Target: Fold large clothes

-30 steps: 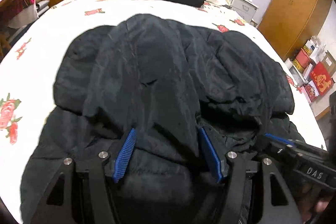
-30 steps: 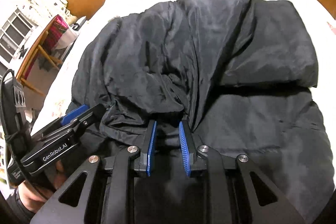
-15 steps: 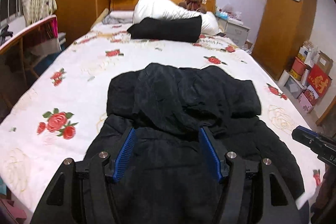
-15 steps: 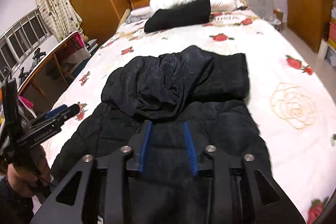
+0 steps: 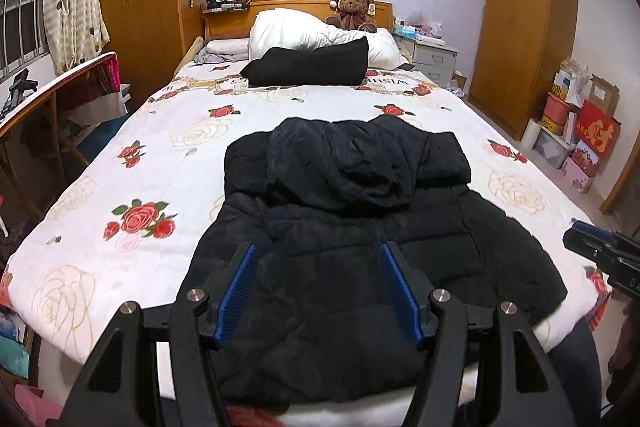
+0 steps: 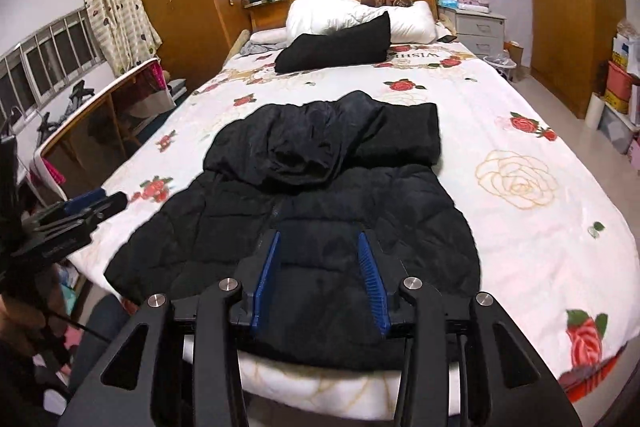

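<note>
A large black puffer jacket (image 5: 360, 227) lies flat on the bed near its foot, with the hood and upper part folded down over the body; it also shows in the right wrist view (image 6: 316, 195). My left gripper (image 5: 318, 259) is open and empty, held above the jacket's near hem. My right gripper (image 6: 318, 247) is open and empty, also above the near hem. Each gripper shows in the other's view, the right one (image 5: 600, 251) and the left one (image 6: 80, 211), both off the jacket's sides.
The bed (image 5: 160, 187) has a white rose-print sheet. A folded black garment (image 5: 308, 67), white pillows (image 5: 316, 31) and a teddy bear (image 5: 352, 9) lie at the headboard. A desk (image 5: 52, 99) stands left, wardrobes (image 5: 520, 27) and boxes (image 5: 580, 131) right.
Both grippers have pulled back and up from the jacket. The right gripper, nearly shut on the fabric a second ago, has let go and opened. The hood now rests folded on the body.
</note>
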Demonstrator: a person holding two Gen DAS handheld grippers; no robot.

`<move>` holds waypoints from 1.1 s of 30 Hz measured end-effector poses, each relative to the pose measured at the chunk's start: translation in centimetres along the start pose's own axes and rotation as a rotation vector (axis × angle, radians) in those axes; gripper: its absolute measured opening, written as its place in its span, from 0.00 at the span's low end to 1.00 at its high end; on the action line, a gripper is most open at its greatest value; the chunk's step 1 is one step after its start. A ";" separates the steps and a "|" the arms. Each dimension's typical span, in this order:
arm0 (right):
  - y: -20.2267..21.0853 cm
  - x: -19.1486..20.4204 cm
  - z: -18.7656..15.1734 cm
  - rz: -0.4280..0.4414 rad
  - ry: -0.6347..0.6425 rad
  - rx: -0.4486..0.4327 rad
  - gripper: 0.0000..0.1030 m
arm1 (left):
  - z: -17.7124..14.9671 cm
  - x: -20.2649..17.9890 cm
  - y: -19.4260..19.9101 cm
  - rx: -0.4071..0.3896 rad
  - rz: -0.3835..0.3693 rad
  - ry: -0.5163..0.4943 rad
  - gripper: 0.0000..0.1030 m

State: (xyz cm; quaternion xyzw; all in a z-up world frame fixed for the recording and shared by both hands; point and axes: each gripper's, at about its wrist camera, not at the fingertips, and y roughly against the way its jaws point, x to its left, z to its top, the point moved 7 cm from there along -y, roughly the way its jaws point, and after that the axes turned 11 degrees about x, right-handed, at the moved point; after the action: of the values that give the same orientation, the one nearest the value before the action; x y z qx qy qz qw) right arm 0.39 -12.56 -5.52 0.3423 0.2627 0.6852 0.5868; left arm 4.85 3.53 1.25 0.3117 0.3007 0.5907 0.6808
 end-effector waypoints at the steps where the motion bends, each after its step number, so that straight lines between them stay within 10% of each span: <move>1: 0.1 -0.3 -0.4 -0.007 -0.006 -0.001 0.40 | -0.4 0.2 0.1 0.003 0.004 0.000 0.64; 7: 0.5 -2.1 -1.9 -0.017 -0.054 -0.006 0.41 | -2.5 1.7 0.0 0.022 0.011 0.033 0.64; 11: -0.4 -4.4 -3.1 -0.012 -0.123 0.031 0.61 | -3.7 3.8 -1.0 0.051 0.026 0.076 0.64; 33: -5.7 -14.1 -6.3 -0.009 -0.369 0.195 0.61 | -7.5 12.8 -8.7 0.222 0.085 0.265 0.64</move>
State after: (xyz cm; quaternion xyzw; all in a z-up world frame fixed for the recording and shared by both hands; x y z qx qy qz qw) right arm 0.13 -25.20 -16.15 0.5159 0.2174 0.5796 0.5921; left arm 5.92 15.84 -10.71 0.3169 0.4378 0.6181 0.5709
